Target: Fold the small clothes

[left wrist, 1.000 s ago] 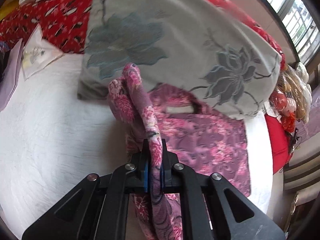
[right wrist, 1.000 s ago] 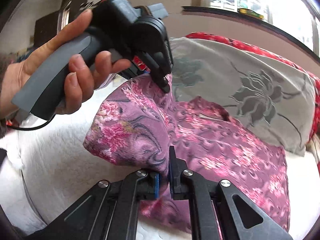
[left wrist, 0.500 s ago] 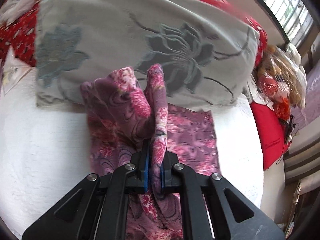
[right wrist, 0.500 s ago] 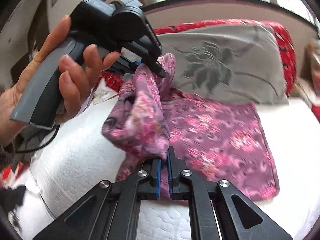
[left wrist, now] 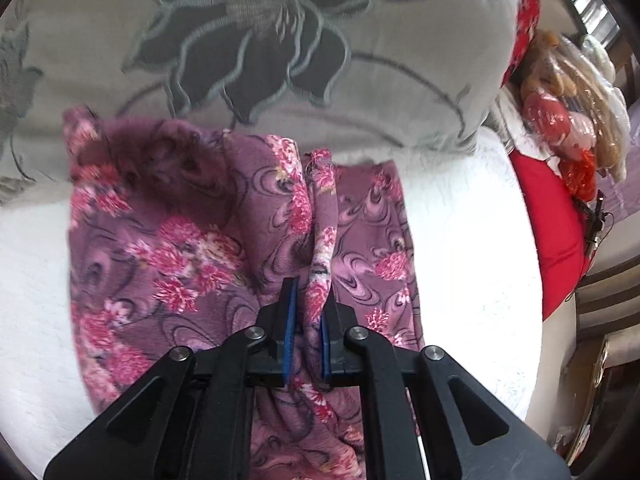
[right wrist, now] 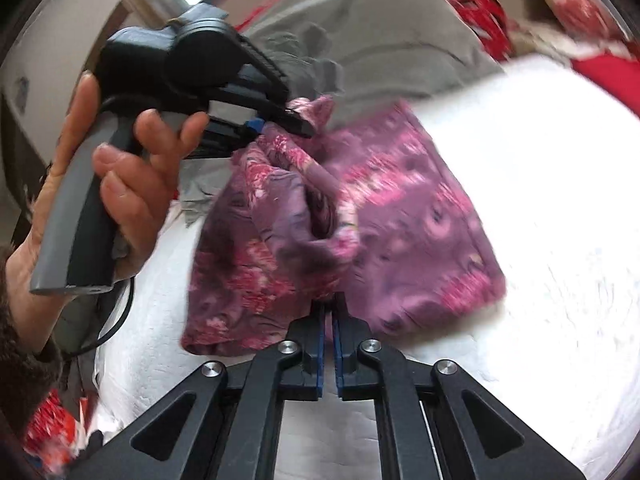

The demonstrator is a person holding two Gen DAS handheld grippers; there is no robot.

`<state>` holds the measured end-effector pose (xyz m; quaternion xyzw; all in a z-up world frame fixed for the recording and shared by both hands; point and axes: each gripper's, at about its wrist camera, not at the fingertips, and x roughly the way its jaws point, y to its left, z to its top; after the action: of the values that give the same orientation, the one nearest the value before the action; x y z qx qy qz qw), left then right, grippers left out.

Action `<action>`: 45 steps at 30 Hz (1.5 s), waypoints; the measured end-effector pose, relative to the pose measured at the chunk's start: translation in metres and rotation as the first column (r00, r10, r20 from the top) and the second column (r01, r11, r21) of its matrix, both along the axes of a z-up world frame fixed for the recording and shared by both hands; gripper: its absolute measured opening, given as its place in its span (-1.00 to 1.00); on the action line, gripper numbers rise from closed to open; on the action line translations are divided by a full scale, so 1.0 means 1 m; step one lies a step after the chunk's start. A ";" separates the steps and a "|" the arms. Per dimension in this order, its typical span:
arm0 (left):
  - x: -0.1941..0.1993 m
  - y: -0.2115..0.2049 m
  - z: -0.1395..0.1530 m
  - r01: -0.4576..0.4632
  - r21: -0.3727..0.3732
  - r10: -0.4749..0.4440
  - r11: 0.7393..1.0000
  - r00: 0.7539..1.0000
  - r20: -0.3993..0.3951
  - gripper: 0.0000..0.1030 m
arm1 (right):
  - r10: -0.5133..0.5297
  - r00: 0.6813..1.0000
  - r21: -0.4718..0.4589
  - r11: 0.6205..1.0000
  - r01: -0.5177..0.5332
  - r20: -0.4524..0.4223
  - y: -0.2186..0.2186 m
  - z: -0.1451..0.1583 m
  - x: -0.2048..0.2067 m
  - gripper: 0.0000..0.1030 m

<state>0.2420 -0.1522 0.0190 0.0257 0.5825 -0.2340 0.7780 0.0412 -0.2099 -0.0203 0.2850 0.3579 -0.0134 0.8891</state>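
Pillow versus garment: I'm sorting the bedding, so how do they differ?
The pillow is grey with big dark flowers; the garment is purple with small pink ones. The pillow lies plump and untouched; the garment is thin, bunched, and pinched by both grippers. Both rest on the white bed.

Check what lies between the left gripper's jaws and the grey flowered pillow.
In the left wrist view, only the purple floral garment fills that stretch: a ridge of it runs from the left gripper, which clamps it, up to the pillow.
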 end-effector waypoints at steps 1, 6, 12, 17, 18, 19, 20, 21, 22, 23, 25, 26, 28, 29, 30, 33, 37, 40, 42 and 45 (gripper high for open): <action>0.000 -0.001 -0.004 -0.004 0.006 0.004 1.000 1.000 -0.008 -0.85 | -0.008 1.000 0.018 1.000 0.008 -0.015 -0.004 -0.006 0.000 -0.95; 0.000 0.001 -0.007 -0.004 -0.003 0.004 1.000 0.999 -0.052 -0.68 | -0.041 0.997 0.100 0.994 0.048 -0.065 -0.018 -0.026 -0.002 -1.00; 0.000 0.051 0.038 -0.066 -0.179 0.057 0.982 0.997 -0.053 -0.37 | -0.077 0.997 0.036 0.996 0.078 -0.031 -0.025 -0.001 -0.009 -0.85; 0.004 0.128 0.040 -0.208 -0.178 0.213 0.962 0.977 0.009 0.15 | -0.133 0.988 0.010 0.991 0.132 0.075 -0.059 0.035 0.003 -0.61; 0.005 0.144 0.032 -0.237 -0.164 0.240 0.958 0.971 0.000 0.15 | -0.120 0.989 0.019 0.993 0.119 0.082 -0.066 0.041 0.014 -0.31; 0.005 0.155 0.025 -0.262 -0.157 0.263 0.952 0.965 -0.015 0.15 | -0.099 0.992 0.029 0.995 0.097 0.077 -0.071 0.046 0.030 -0.17; 0.005 0.168 0.015 -0.287 -0.161 0.284 0.944 0.958 -0.043 0.15 | -0.073 0.995 0.042 0.997 0.070 0.073 -0.075 0.049 0.046 -0.03; 0.004 0.176 0.007 -0.301 -0.170 0.293 0.939 0.954 -0.067 0.15 | -0.033 0.997 0.054 0.998 0.029 0.070 -0.076 0.051 0.064 -0.02; 0.003 0.183 0.000 -0.314 -0.180 0.301 0.932 0.949 -0.093 0.15 | 0.024 0.998 0.078 0.997 -0.029 0.056 -0.074 0.050 0.087 -0.02; 0.000 0.190 -0.006 -0.324 -0.190 0.306 0.927 0.945 -0.117 0.15 | 0.063 0.997 0.102 0.993 -0.066 0.037 -0.074 0.048 0.107 -0.02; -0.004 0.198 -0.016 -0.326 -0.205 0.300 0.923 0.942 -0.149 0.15 | 0.121 0.992 0.158 0.981 -0.115 -0.034 -0.071 0.036 0.147 -0.02; -0.005 0.202 -0.018 -0.325 -0.220 0.296 0.920 0.943 -0.154 0.15 | 0.134 0.989 0.183 0.976 -0.120 -0.068 -0.069 0.028 0.159 -0.01; -0.009 0.208 -0.022 -0.324 -0.243 0.292 0.914 0.943 -0.160 0.15 | 0.192 0.974 0.246 0.956 -0.158 -0.122 -0.060 0.011 0.182 -0.01; -0.009 0.210 -0.023 -0.324 -0.255 0.290 0.911 0.943 -0.165 0.15 | 0.206 0.969 0.250 0.954 -0.167 -0.139 -0.054 0.006 0.187 -0.01; -0.008 0.211 -0.024 -0.326 -0.256 0.290 0.910 0.942 -0.168 0.15 | 0.218 0.968 0.232 0.955 -0.186 -0.121 -0.046 0.005 0.193 -0.02; -0.007 0.213 -0.025 -0.320 -0.266 0.281 0.910 0.944 -0.173 0.15 | 0.275 0.955 0.106 0.959 -0.263 -0.114 -0.026 0.012 0.203 -0.77; -0.011 0.210 -0.015 -0.290 -0.278 0.262 0.916 0.956 -0.133 0.15 | 0.282 0.959 0.010 0.959 -0.282 0.004 -0.028 0.044 0.183 -0.79; -0.014 0.189 -0.014 -0.261 -0.244 0.245 0.934 0.965 -0.093 0.15 | 0.231 0.972 -0.013 0.973 -0.230 0.044 -0.044 0.058 0.166 -0.79; -0.016 0.178 -0.019 -0.235 -0.222 0.219 0.946 0.971 -0.096 0.15 | 0.197 0.980 -0.021 0.980 -0.197 0.021 -0.057 0.055 0.164 -0.79; -0.020 0.159 -0.028 -0.194 -0.158 0.185 0.968 0.980 -0.072 0.20 | 0.146 0.988 -0.022 0.989 -0.147 -0.051 -0.074 0.036 0.168 -0.79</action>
<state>0.2225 0.0069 -0.0086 -0.1011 0.5827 -0.2064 0.7795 0.2089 -0.2840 0.0156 0.2463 0.3995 0.0402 0.8821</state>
